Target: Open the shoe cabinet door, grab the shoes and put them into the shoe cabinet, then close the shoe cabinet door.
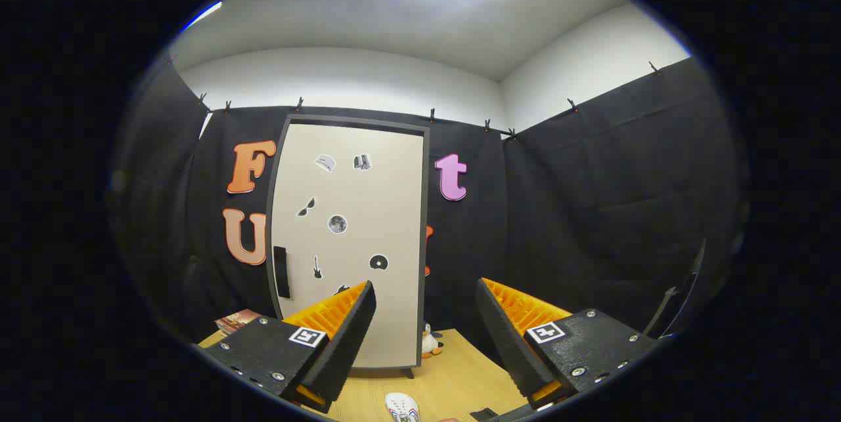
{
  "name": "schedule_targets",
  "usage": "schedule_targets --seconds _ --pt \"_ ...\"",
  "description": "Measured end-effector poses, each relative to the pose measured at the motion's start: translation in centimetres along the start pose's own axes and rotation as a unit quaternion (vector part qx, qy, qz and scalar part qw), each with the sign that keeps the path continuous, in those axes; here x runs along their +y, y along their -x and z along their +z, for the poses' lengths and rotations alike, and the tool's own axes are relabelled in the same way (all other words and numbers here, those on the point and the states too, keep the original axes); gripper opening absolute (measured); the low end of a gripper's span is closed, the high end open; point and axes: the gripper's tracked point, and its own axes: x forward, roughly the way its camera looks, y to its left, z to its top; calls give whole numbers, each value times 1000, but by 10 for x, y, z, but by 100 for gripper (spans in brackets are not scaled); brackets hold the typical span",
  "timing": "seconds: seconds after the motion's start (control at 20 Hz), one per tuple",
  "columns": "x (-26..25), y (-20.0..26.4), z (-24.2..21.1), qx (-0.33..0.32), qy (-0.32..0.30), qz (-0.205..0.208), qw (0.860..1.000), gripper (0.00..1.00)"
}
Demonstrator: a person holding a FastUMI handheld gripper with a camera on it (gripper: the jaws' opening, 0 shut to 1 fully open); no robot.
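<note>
We hold our tool spread and empty, facing the closed shoe cabinet door; a white shoe lies on the desk below.

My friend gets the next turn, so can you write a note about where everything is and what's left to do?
Tool: open, fingers apart, holding nothing, raised above the wooden table and facing the shoe cabinet.
Shoe cabinet door: shut, its dark handle on the side by the left finger, untouched.
Shoe: one white shoe lies on the table, below and between the fingers. A small penguin toy stands by the cabinet's foot.
Done: nothing yet.
Left: open the door, put the shoe inside, close the door.
</note>
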Motion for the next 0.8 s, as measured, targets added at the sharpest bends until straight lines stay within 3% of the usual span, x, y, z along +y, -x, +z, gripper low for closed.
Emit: schedule_targets --seconds 0.25,0.8 --pt "6 6 7 -8 -8 -2 1000 96" --pt "74 -8 -3 6 -7 53 999 96"
